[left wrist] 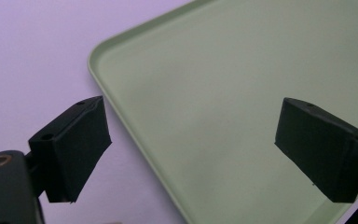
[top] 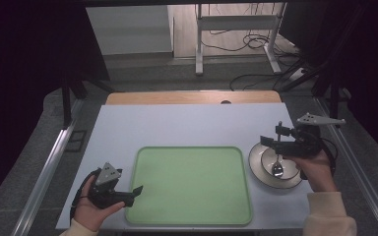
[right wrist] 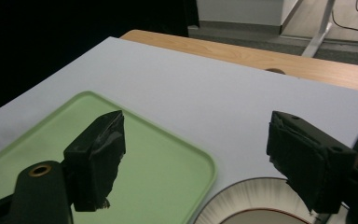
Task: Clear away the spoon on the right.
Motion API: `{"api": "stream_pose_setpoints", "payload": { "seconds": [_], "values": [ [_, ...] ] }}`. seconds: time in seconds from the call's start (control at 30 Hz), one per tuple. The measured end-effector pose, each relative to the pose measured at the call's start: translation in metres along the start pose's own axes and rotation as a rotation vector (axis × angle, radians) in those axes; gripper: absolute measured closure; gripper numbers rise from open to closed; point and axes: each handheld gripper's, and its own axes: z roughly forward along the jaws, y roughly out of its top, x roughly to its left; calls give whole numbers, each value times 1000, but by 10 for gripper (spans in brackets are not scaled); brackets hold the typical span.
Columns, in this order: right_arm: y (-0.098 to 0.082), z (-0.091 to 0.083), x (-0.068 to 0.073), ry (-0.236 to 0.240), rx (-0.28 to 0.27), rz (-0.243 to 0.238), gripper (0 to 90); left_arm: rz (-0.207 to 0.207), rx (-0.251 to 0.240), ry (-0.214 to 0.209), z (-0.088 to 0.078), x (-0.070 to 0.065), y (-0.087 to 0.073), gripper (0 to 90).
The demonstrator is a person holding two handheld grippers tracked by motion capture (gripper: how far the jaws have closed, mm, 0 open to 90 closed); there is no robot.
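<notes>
Green tray (top: 192,184) sits empty mid-table; plate (top: 259,169) with bowl (top: 288,169) and spoon (top: 277,168) just right of it. Right gripper (top: 270,141) hovers over the plate's far rim, jaws wide, nothing held — lower squarely onto the spoon handle before closing. Left gripper (top: 137,191) wide at the tray's left edge — steady it there.

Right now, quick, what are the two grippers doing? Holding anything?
Left gripper: open, holding nothing, jaws over the edge of the green tray.
Right gripper: open, holding nothing, above the bowl.
</notes>
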Motion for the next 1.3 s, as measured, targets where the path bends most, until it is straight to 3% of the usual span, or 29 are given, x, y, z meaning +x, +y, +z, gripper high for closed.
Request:
{"api": "stream_pose_setpoints", "payload": {
  "seconds": [0.67,1.0,1.3],
  "values": [
    [-11,-9,-48,-56,-14,93,192,6,4,0,1,-1,-1,98],
    [-17,21,-73,-92,25,145,208,9,6,2,0,-3,-1,98],
    [-24,30,-89,-145,28,200,279,4,5,5,-1,-2,-2,98]
  ]
}}
